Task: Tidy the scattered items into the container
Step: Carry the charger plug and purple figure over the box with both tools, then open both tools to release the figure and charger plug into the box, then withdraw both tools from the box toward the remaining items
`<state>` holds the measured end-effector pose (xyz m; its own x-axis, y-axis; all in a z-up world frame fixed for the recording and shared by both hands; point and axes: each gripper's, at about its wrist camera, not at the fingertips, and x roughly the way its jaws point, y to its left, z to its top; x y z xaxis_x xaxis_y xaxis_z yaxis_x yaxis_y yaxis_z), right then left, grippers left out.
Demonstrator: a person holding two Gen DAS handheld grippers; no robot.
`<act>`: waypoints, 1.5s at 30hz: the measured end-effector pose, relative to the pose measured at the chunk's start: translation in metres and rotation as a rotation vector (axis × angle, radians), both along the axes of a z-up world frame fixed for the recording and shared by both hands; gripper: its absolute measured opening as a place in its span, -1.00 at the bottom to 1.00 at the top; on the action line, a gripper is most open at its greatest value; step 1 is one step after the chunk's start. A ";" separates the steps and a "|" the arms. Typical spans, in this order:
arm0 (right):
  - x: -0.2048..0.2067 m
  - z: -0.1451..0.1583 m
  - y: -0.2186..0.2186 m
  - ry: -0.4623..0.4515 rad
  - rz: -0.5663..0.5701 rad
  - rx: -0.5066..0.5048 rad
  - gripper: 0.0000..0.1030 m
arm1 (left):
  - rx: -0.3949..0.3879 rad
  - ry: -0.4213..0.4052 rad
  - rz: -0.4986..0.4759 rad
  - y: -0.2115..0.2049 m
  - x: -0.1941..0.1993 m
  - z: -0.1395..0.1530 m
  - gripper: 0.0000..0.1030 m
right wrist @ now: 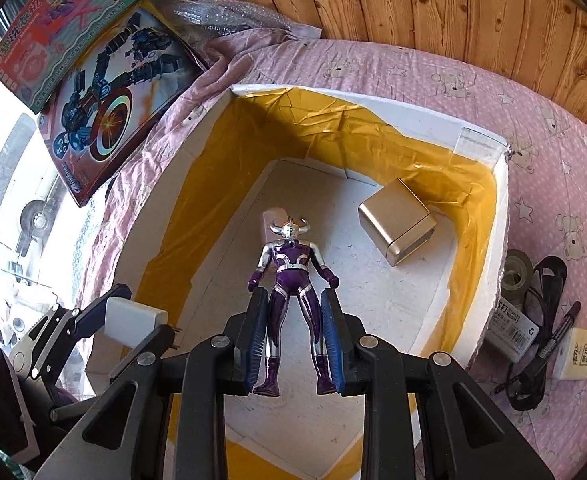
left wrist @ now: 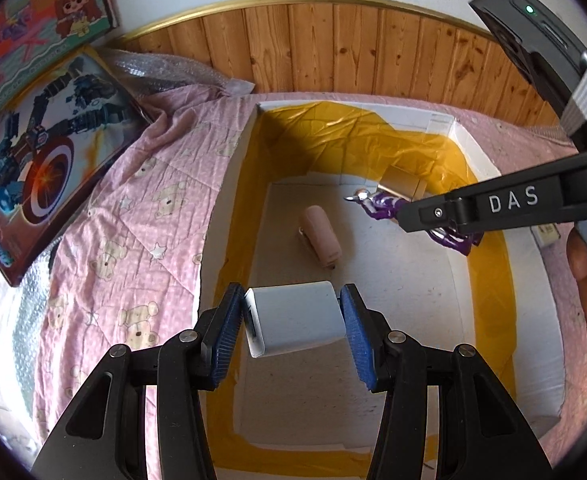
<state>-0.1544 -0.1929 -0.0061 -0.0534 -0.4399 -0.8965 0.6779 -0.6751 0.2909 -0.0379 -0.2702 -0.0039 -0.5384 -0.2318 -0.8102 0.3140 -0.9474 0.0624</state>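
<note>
L claw (left wrist: 291, 322) clamps smooth white charger block (left wrist: 293, 318); R claw (right wrist: 293, 336) grips glossy purple figure (right wrist: 291, 280) over foam box (right wrist: 501, 208).

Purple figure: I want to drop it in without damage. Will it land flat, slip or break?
The figure looks like glossy hard plastic, so it may slip between the right tool's pads. Its thin horns could snap. Rigid, it would probably bounce or tip in the box.

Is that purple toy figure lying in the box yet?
Not yet. The purple figure is held above the box floor, its legs clamped by the right hand-held gripper.
</note>
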 end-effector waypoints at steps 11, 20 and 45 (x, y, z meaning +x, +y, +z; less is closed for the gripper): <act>-0.004 -0.016 -0.023 -0.002 0.001 0.069 -0.44 | 0.009 -0.059 0.019 -0.003 -0.006 -0.014 0.02; -0.007 -0.017 -0.022 -0.005 -0.005 0.083 -0.43 | 0.054 -0.045 0.054 -0.012 -0.005 -0.012 0.04; 0.021 0.012 0.033 -0.001 0.054 -0.041 -0.43 | 0.155 -0.043 0.037 -0.003 -0.004 -0.006 0.06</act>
